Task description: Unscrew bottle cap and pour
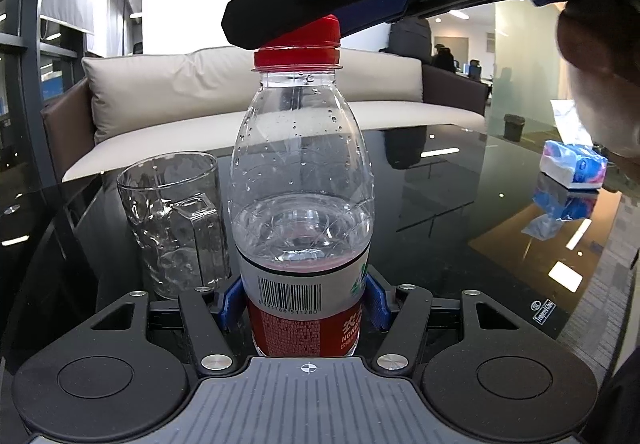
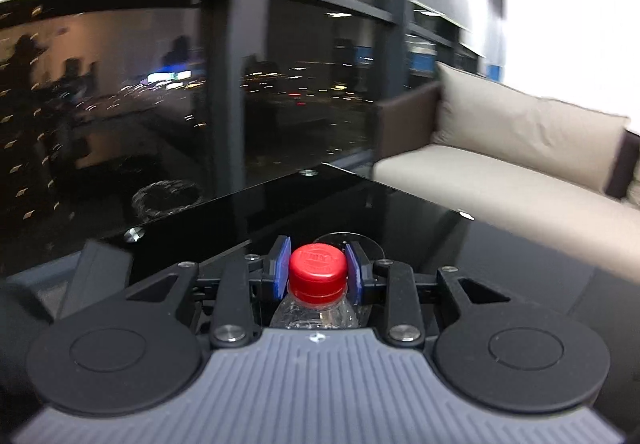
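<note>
A clear plastic bottle point(image 1: 301, 180) with a red and white label stands upright on the black glass table point(image 1: 460, 212), partly filled with water. My left gripper point(image 1: 302, 302) is shut on the bottle's lower body. A red cap point(image 1: 298, 48) sits on the neck. My right gripper point(image 2: 318, 270) comes from above, and its blue pads point(image 2: 282, 270) are shut on the red cap point(image 2: 317, 270). In the left wrist view the right gripper's fingers point(image 1: 280, 20) cover the cap's top. A clear glass mug point(image 1: 172, 220) stands just left of the bottle and looks empty.
A blue and white tissue pack point(image 1: 573, 164) lies on the table at the right. A beige sofa point(image 1: 256, 96) runs behind the table's far edge. Dark windows point(image 2: 160, 104) are on one side. A small dark pot point(image 1: 513, 127) stands at the far right.
</note>
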